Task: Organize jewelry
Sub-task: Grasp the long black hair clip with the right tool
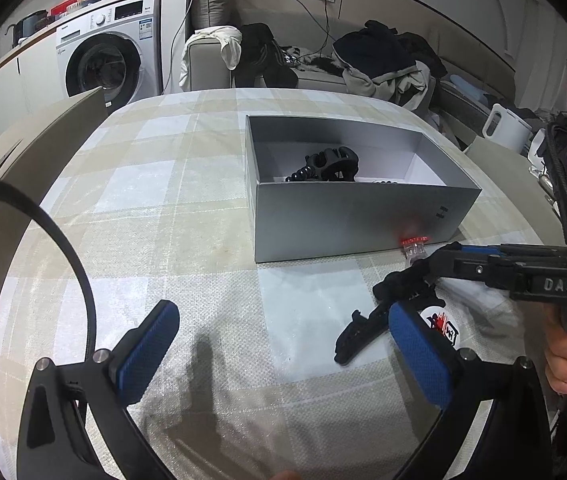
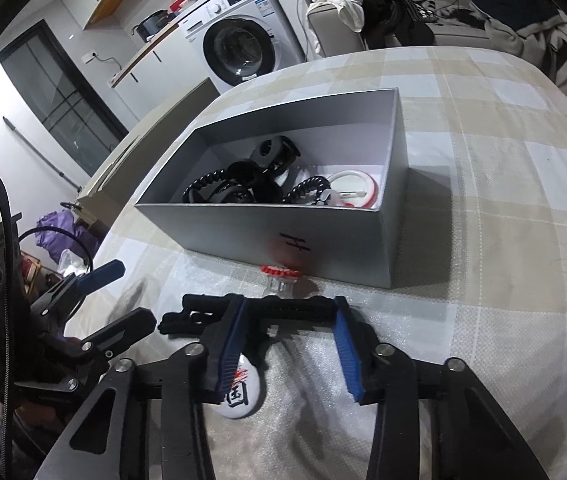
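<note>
A long black hair clip (image 2: 267,312) lies flat on the checked tablecloth (image 2: 483,240), just in front of the grey box (image 2: 283,236) that already holds a black claw clip (image 2: 271,156) and coiled hair ties (image 2: 203,184). The right gripper (image 2: 289,344) is down at the table with its blue pads either side of the clip, jaws part-open, not clamped. The left gripper (image 1: 283,356) hovers nearby, spread wide and empty. A small red-capped clear piece (image 2: 281,278) sits against the box front, and a white badge (image 2: 239,392) lies under the right gripper.
</note>
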`<state>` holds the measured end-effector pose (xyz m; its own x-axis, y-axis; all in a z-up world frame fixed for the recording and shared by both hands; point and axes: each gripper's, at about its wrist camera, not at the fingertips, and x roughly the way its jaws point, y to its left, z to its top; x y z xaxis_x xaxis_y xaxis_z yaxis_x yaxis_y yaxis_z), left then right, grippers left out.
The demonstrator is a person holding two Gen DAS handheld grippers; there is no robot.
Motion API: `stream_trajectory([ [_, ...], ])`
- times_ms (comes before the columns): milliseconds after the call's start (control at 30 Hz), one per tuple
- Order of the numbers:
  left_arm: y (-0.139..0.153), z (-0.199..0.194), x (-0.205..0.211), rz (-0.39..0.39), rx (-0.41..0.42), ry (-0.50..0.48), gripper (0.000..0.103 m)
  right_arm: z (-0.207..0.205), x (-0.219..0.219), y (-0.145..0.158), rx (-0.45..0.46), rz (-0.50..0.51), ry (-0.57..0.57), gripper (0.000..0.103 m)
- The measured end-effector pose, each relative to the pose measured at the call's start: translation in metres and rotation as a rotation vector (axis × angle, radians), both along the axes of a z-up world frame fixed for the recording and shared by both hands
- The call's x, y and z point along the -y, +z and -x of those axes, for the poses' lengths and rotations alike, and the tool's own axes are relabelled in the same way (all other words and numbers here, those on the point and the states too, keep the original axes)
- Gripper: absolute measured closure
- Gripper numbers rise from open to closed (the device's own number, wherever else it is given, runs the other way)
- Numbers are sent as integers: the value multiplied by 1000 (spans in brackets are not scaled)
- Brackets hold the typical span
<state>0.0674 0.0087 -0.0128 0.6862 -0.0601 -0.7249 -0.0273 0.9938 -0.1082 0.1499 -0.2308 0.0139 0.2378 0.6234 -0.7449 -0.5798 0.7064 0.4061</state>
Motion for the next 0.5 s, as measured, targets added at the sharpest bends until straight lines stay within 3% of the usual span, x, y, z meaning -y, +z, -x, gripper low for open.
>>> stream_trajectory([
  [167,0,2,1,-1,-1,-1,1,0,9,2,-28,-83,5,85],
  [400,-1,0,6,1,-29,-19,1,14,31,16,-4,-170,-32,91],
  [500,-5,-2,10,-37,-54,-14,1,20,44,21,7,-198,-63,91],
])
